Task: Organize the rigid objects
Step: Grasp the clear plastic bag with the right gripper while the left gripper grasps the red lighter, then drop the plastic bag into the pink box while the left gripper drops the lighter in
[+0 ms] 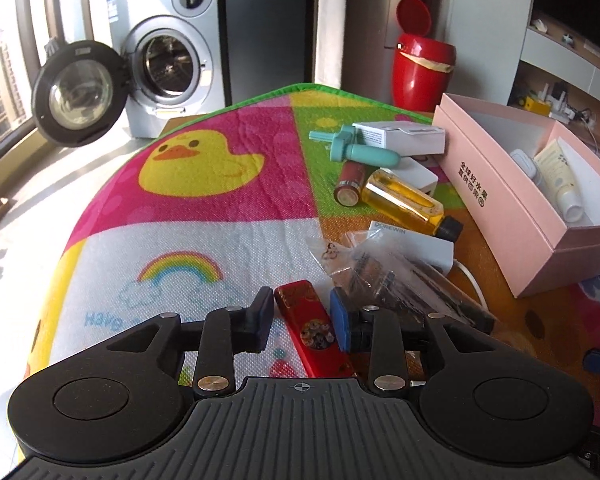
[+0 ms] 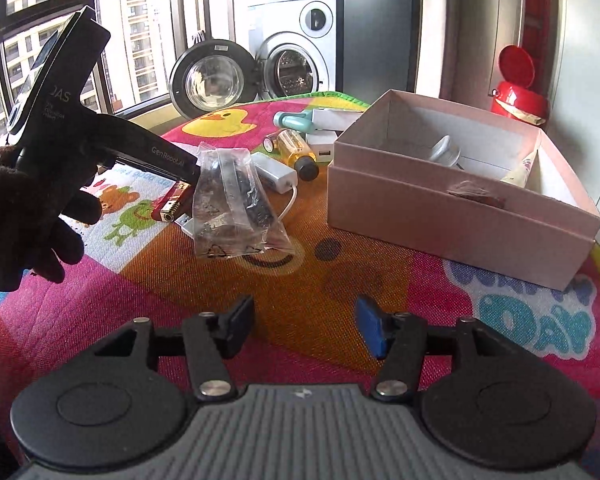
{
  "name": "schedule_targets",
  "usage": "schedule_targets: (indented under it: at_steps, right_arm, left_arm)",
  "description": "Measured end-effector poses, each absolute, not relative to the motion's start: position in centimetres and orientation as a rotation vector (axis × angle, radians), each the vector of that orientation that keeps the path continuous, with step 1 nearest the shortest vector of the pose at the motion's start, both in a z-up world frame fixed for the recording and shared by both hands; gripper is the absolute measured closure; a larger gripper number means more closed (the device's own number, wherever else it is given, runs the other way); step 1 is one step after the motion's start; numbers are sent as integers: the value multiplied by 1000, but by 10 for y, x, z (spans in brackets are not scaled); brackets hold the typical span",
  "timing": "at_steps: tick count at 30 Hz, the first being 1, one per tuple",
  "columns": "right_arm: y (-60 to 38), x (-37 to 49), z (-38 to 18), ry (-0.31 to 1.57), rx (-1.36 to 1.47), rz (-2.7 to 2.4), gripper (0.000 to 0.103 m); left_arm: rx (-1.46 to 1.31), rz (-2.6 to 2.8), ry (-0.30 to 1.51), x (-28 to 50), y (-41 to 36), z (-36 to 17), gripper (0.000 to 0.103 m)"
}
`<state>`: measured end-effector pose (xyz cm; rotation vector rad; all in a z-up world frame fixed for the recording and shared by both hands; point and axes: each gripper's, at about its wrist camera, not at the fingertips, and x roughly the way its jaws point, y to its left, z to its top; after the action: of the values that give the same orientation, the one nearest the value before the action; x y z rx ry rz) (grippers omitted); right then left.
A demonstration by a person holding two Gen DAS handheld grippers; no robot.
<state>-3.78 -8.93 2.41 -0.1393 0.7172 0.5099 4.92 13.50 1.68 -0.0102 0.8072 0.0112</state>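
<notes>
Your left gripper (image 1: pixel 302 320) points down at the mat (image 1: pixel 228 160), fingers apart. A red lighter (image 1: pixel 312 328) lies on the mat in the gap between them. It is not clamped: the left pad stands clear of it, and whether the blue right pad (image 1: pixel 340 320) touches it cannot be told. In the right wrist view, the left gripper body (image 2: pixel 100 140) is held by a dark-gloved hand (image 2: pixel 24 216), and its tip sits just behind a clear bag (image 2: pixel 232 208).

Your right gripper (image 2: pixel 304 326) hovers over the orange part of the mat (image 2: pixel 300 280), fingers apart with nothing between them.

Loose items lie in a cluster on the mat:
- The clear bag (image 1: pixel 372 268), holding dark contents, lies just right of the lighter.
- A white adapter (image 1: pixel 416 244) with a cable lies partly under the bag.
- An amber bottle (image 1: pixel 408 204) with a black cap lies on its side beyond the adapter.
- A lipstick (image 1: pixel 350 184) lies against the bottle.
- A teal tool (image 1: pixel 356 148) and a white box (image 1: pixel 404 136) lie farthest away.

The pink box (image 1: pixel 500 184) stands open, right of the cluster. It holds a cream tube (image 1: pixel 560 180) and a white item (image 1: pixel 526 162). In the right wrist view a small brown item (image 2: pixel 476 194) sits at its near wall.

A washer (image 1: pixel 168 52) with its door open and a red bin (image 1: pixel 420 68) stand beyond the table.
</notes>
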Motion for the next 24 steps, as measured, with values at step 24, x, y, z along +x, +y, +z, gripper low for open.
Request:
schedule_targets:
  at_steps: [24]
  right_arm:
    - [-75, -35, 23, 734, -150, 460, 23]
  left_arm:
    - [-6, -129, 809, -77, 185, 19, 69]
